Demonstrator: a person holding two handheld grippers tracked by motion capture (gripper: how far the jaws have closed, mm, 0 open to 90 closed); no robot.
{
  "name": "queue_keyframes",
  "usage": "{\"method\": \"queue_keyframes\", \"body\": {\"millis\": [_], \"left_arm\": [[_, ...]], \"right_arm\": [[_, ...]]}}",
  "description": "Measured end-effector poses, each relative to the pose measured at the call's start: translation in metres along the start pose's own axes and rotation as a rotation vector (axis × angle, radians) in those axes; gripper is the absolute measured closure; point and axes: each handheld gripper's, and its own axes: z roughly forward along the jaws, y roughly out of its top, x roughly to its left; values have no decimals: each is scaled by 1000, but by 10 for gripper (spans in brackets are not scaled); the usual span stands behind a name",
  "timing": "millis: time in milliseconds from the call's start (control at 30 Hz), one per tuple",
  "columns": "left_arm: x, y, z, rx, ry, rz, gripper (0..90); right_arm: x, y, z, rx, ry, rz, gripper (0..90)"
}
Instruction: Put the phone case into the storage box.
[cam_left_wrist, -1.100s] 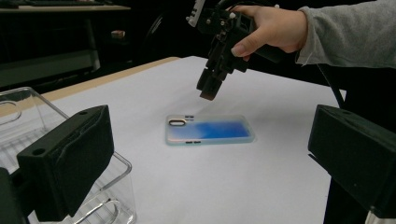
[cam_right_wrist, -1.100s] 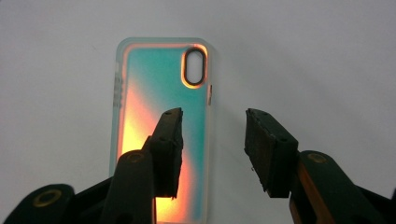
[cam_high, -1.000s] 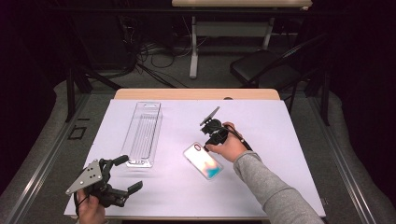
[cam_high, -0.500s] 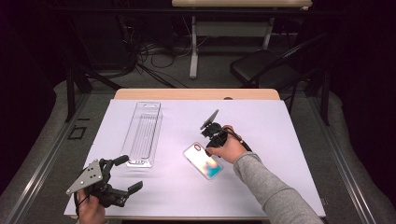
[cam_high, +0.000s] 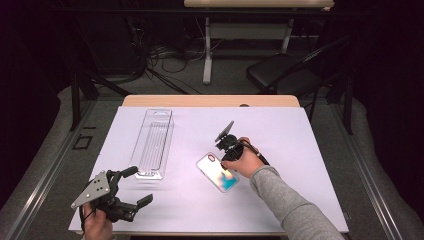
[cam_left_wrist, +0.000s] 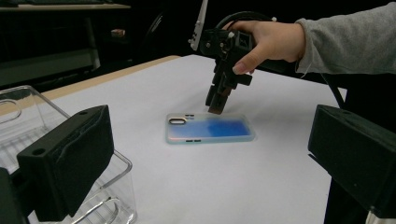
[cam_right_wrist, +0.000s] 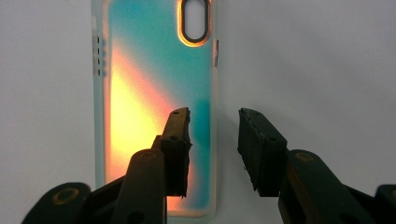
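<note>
right gripper (cam_right_wrist: 214, 140) hangs over the phone case (cam_high: 217, 171) lying flat mid-surface (cam_high: 300, 150), its jaws just closing in and straddling one long edge, pads not yet pressing; it looks like the grasp step, and the next move calls for sinking lower and pinching that thin rim; the case is glossy, rounded, teal-to-orange, while the left gripper (cam_high: 131, 187) waits unclenched and empty by the clear ribbed plastic tray (cam_high: 152, 142).
</note>
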Motion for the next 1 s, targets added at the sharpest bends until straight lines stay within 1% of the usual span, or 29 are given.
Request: {"method": "queue_keyframes", "body": {"millis": [33, 67, 100, 133, 233, 267, 300, 367, 400, 467, 533, 567, 633, 767, 833, 867, 900, 1000], "left_arm": [[0, 0, 0, 0, 0, 0, 3], [0, 0, 0, -1, 0, -1, 3], [0, 0, 0, -1, 0, 0, 3], [0, 0, 0, -1, 1, -1, 3], [0, 0, 0, 0, 0, 0, 3], [0, 0, 0, -1, 0, 1, 3], [0, 0, 0, 0, 1, 1, 3], [0, 0, 0, -1, 0, -1, 3], [0, 0, 0, -1, 0, -1, 3], [0, 0, 0, -1, 0, -1, 3], [0, 0, 0, 0, 0, -1, 3], [0, 0, 0, 1, 0, 0, 3], [0, 0, 0, 0, 0, 1, 3], [0, 0, 0, 0, 0, 0, 3], [0, 0, 0, 1, 1, 0, 3], [0, 0, 0, 0, 0, 0, 3], [0, 0, 0, 0, 0, 0, 3], [0, 0, 0, -1, 0, 0, 3]], "right_arm": [[0, 0, 0, 0, 0, 0, 640], [1, -2, 5, -55, 11, 13, 642], [1, -2, 5, -50, 13, 18, 645], [1, -2, 6, -27, 15, 8, 649], [1, -2, 7, -23, 17, 5, 657], [1, -2, 8, -36, 16, 0, 662], [1, -2, 8, -35, 14, 4, 671], [1, -2, 7, 5, 3, -6, 694], [1, -2, 7, 5, 3, -6, 694], [1, -3, 10, -11, 4, 1, 712], [1, -2, 9, 12, -3, -3, 720], [1, -3, 11, -8, 1, 0, 728], [0, -3, 12, -6, -2, -4, 746], [0, -3, 12, 18, 3, -1, 771], [0, -4, 13, 15, 1, -2, 774], [0, -3, 12, 32, 0, -6, 775], [-1, -4, 13, 20, 0, -6, 777], [-1, -4, 14, 30, 4, -4, 783]]}}
